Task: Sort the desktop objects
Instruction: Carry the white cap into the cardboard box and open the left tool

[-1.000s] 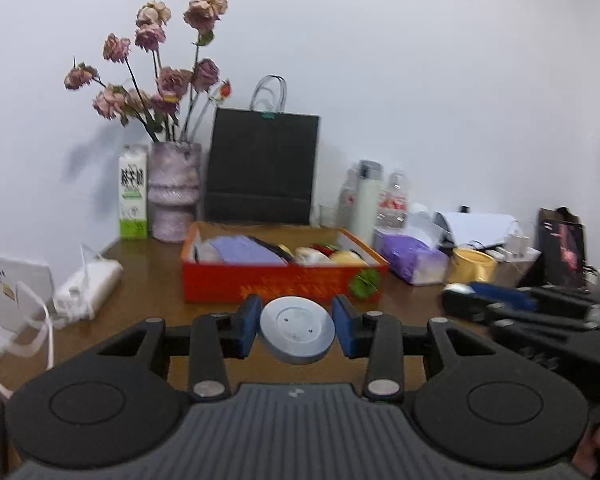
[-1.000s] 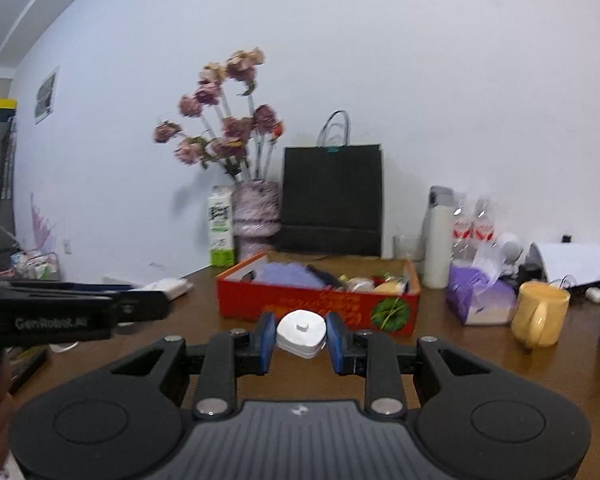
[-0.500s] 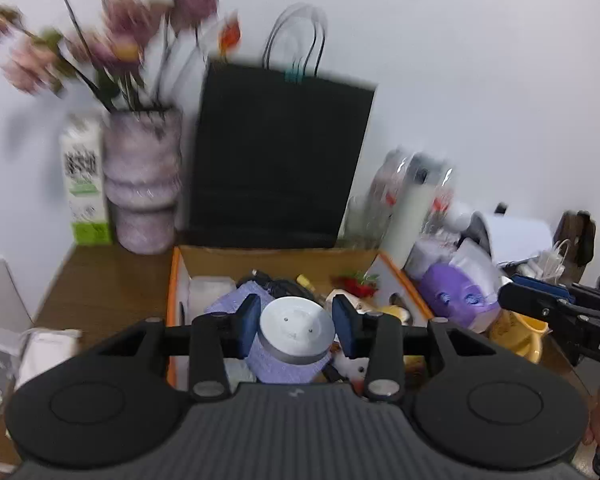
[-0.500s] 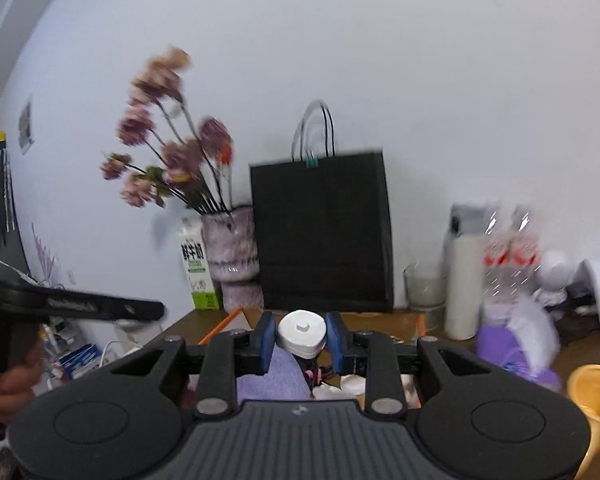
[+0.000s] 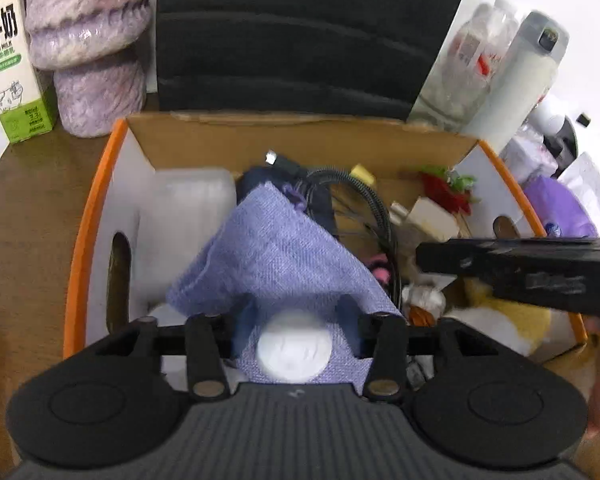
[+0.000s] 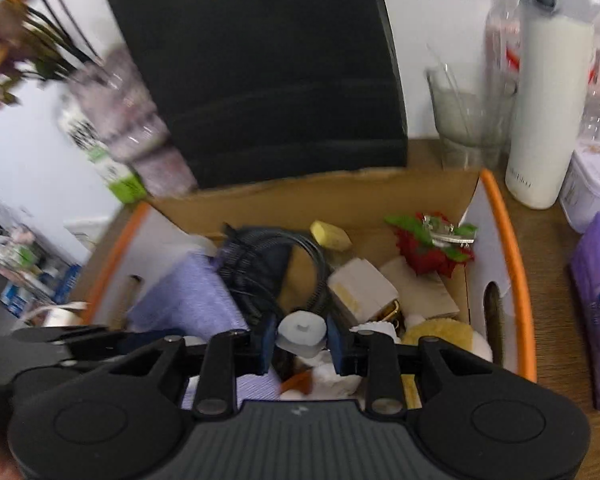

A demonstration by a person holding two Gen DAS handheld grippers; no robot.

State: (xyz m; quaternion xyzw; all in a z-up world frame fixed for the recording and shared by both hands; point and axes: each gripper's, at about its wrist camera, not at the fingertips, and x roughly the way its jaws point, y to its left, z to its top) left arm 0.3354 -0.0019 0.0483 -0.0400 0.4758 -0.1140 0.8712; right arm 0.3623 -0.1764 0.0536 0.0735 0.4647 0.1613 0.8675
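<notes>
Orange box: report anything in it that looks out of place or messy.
The orange box is a jumble: a purple cloth draped crookedly over a tangled black cable, with a red artificial flower lying loose on its side. Nothing looks spilled or broken.

The milk carton (image 5: 10,60) reads "鲜牛奶" and "FRESH MILK".
</notes>
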